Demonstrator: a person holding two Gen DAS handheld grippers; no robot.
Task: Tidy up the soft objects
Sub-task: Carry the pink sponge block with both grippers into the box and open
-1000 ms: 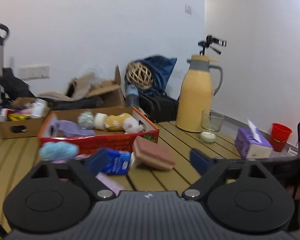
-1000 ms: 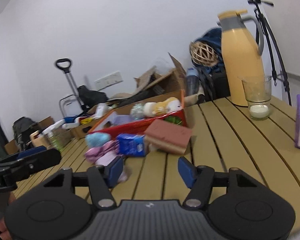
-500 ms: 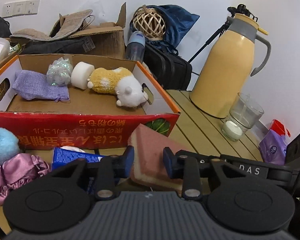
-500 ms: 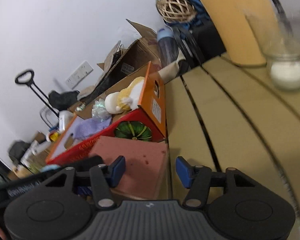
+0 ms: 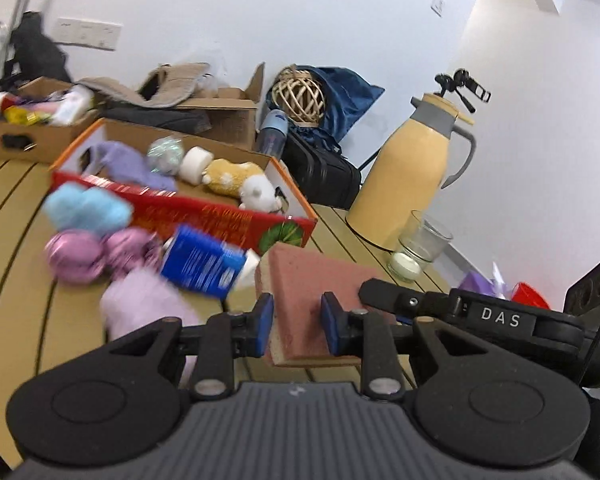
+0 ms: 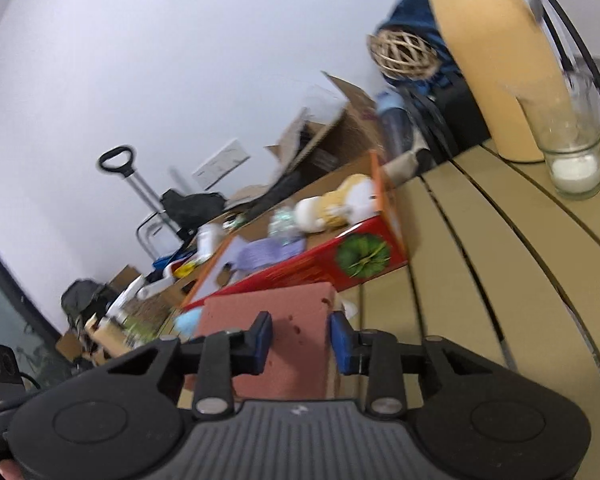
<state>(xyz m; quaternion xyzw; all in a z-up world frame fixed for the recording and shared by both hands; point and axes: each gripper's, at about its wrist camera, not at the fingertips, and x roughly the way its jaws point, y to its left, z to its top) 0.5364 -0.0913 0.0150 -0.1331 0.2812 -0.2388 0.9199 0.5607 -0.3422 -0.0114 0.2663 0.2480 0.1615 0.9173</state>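
A pink sponge block is gripped from two sides. My left gripper is shut on its near edge, and my right gripper is shut on the same sponge; the right gripper's black body shows in the left wrist view. The sponge is tilted, lifted off the slatted table. The red cardboard box behind it holds a yellow plush, a purple pouch and a white roll. A blue puff, pink satin bags, a blue packet and a lilac cloth lie in front of the box.
A yellow thermos jug and a glass with a candle stand at the right on the wooden table. A purple tissue box is further right. Boxes and bags sit behind the table.
Both grippers have closed on the pink sponge and lifted it; both views have swung and tilted. The right gripper's jaws were wider half a second ago.
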